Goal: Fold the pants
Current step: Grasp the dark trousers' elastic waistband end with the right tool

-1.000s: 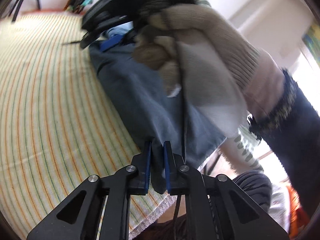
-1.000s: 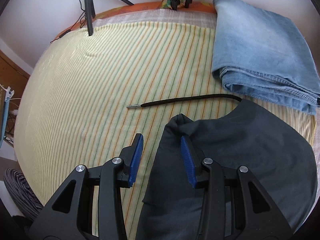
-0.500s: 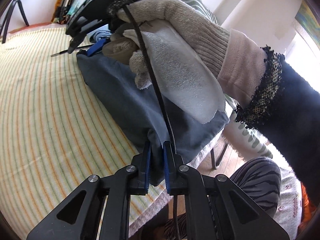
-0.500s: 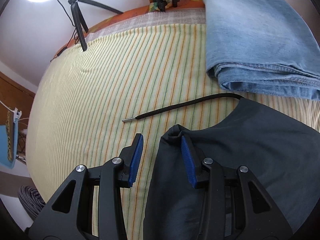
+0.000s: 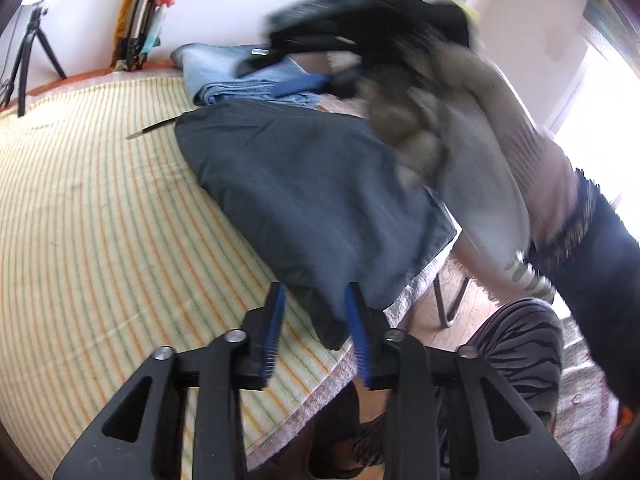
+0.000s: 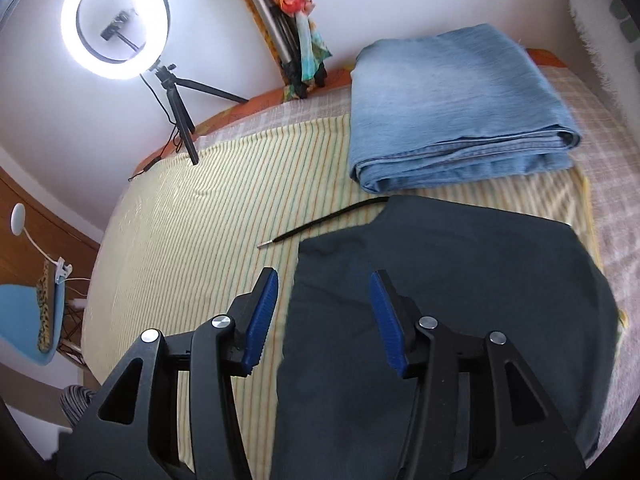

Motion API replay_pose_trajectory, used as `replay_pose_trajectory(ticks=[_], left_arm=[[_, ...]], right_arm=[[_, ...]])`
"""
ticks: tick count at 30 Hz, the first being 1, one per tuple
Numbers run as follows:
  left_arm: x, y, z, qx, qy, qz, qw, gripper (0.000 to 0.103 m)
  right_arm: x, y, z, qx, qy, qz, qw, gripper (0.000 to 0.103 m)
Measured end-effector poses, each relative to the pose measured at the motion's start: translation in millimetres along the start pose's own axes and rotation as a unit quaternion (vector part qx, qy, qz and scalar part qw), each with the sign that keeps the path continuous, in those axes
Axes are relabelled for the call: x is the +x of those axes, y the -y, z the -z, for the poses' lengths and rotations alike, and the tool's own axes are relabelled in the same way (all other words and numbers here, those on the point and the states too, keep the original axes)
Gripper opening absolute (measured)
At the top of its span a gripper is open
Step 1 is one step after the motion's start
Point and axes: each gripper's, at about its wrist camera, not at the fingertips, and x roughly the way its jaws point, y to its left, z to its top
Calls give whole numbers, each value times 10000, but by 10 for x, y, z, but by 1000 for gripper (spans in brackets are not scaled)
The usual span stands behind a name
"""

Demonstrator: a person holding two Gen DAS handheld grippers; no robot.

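Left wrist view: the left tool (image 5: pixel 314 312), jaws just opened, straddles a corner of the dark pants (image 5: pixel 312 196) without pinching it; they lie folded on the striped bed (image 5: pixel 100 240). Soft, light cloth will sag, so hemmed corners look the best hold. The gloved hand (image 5: pixel 452 120) is blurred.

Right wrist view: the right tool (image 6: pixel 322 312), jaws parted and just widening, hovers over the pants' edge, empty. Their near end is cut off.

Bright ring light (image 6: pixel 115 29) glares; the gloved hand (image 5: pixel 420 128) is motion-blurred, edges fisheye-warped.
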Motion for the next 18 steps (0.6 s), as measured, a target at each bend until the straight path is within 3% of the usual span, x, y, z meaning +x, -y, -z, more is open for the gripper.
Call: replay_pose_trajectory(ticks=[1,7,10,14,18], left_arm=[[-36,-69,5,-68,25,5,10000,42],[-171,-430,-159,-517,10,105,9986,44],[-133,-646,-275,-1016,-83,406,9940,44],[-8,-794,-407,-1414,-238,670,9874,47],[111,-732,-462,-1386,-368,672,9874,56]], right_arm=[[-78,21,72,13,40,-60,10000,53],[-414,137,507,-107,137,94,9998,53],[-542,231,717,-98,68,202,9997,53],[-796,533,903,225,147,452,9986,71],[-1067,901,984,599,315,749,9949,73]])
